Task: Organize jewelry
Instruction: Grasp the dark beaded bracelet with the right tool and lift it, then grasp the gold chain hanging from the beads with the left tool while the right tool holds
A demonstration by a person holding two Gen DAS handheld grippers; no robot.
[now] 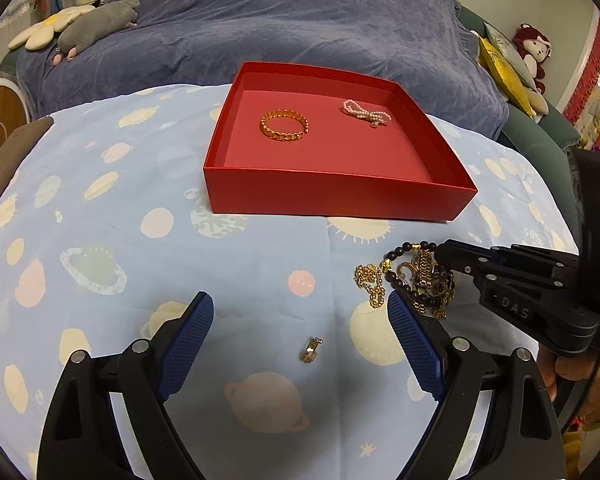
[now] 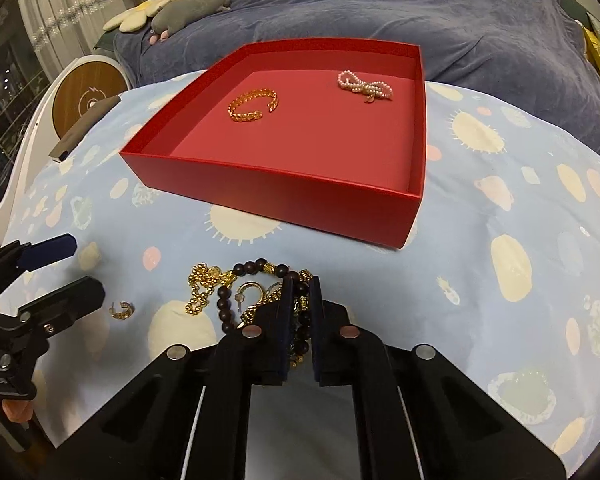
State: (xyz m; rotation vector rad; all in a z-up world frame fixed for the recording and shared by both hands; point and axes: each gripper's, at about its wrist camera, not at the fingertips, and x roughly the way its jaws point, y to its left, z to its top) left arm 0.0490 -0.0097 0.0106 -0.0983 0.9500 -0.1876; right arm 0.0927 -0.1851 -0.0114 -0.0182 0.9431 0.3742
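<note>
A red open box [image 1: 332, 194] [image 2: 260, 188] on the table holds a gold chain bangle [image 1: 284, 125] [image 2: 253, 105] and a pearl bow bracelet [image 1: 366, 113] [image 2: 364, 86]. In front of it lies a tangle of jewelry: a dark bead bracelet [image 2: 225, 304] [image 1: 396, 276], a gold chain [image 2: 202, 286] [image 1: 370, 280] and other gold pieces. My right gripper [image 2: 300, 286] [image 1: 440, 258] is shut on the dark bead bracelet in the tangle. My left gripper [image 1: 300, 320] [image 2: 76, 268] is open, with a small gold earring [image 1: 311, 350] [image 2: 122, 310] on the cloth between its fingers.
The table carries a pale blue cloth with planet prints [image 1: 140, 240] [image 2: 520, 220]. A brown case [image 1: 8, 160] [image 2: 80, 136] lies at its left edge. Behind is a sofa under a blue blanket [image 1: 300, 20] with plush toys [image 1: 96, 26].
</note>
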